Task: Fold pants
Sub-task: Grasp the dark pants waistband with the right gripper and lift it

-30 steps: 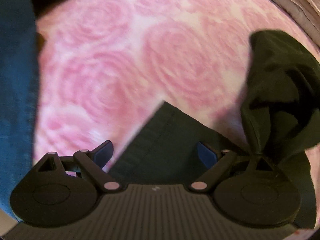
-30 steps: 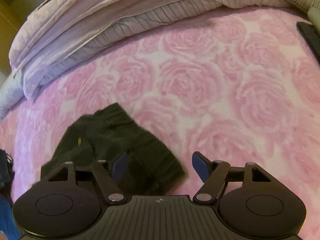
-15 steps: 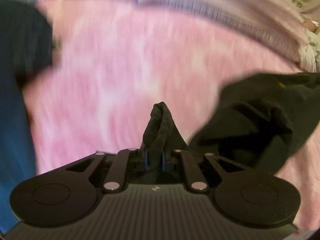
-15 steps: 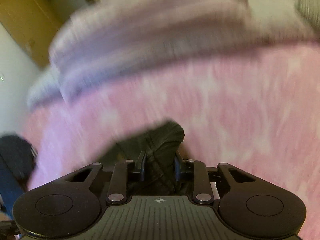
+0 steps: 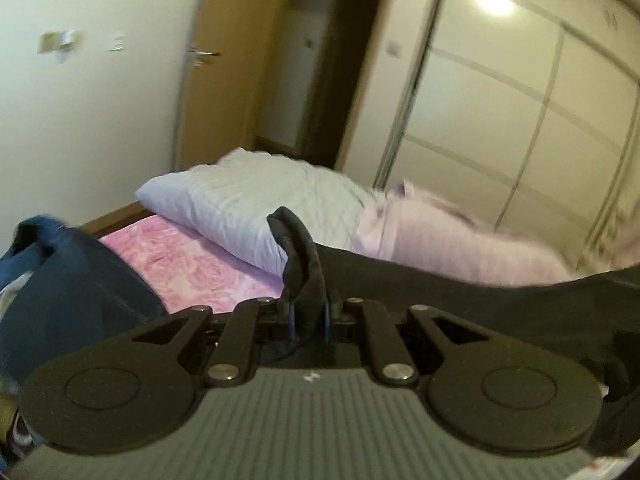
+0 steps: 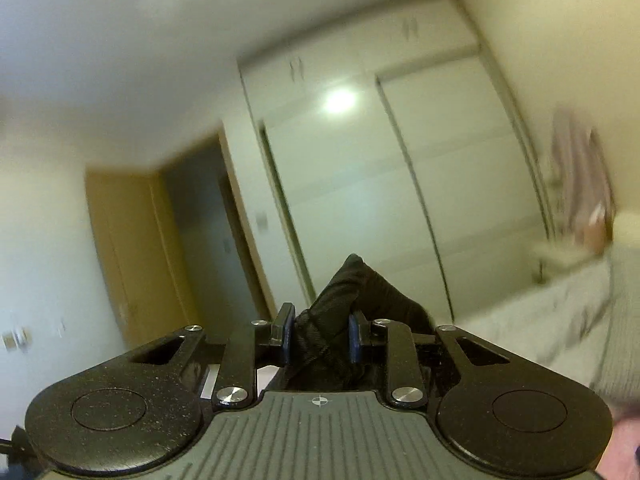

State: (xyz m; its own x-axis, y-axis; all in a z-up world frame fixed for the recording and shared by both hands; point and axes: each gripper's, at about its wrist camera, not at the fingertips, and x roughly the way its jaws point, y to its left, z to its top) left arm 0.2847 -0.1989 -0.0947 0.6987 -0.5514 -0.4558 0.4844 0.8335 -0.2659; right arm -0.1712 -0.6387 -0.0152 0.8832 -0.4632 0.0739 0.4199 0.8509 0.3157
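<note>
- Far left in the left wrist view there's a heap of dark blue denim [image 5: 76,280], sitting at the near left edge of the bed [image 5: 208,268], which has a pink rose-print cover.
- Behind the bed's far left corner is a cream wall with a wooden door [image 5: 224,60] standing open; its metal handle shows.
- A white pillow [image 5: 256,204] lies along the far edge of the bed, and next to it to the right is some bunched-up lilac bedding [image 5: 460,240], pretty blurry.
- The left gripper [image 5: 309,314] has its jaws nearly shut, clamped on a bunched edge of the black pants [image 5: 460,292]. A fold pokes up above the blue pads [image 5: 291,318], and the rest of the fabric stretches off to the right, held up off the bed.
- White sliding wardrobe doors [image 5: 520,100] fill the right side, with a light reflected in them.
- In the right wrist view the camera looks more or less level at the room: the wooden door [image 6: 120,248] at left, the wardrobe [image 6: 380,180] in the middle.
- The right gripper [image 6: 319,338] has its jaws partly closed, squeezing a thick wad of the pants [image 6: 352,300] between the pads; the cloth sticks up in a peak above them.
- At the right edge there's white bedding [image 6: 560,312], too blurred to say more.
</note>
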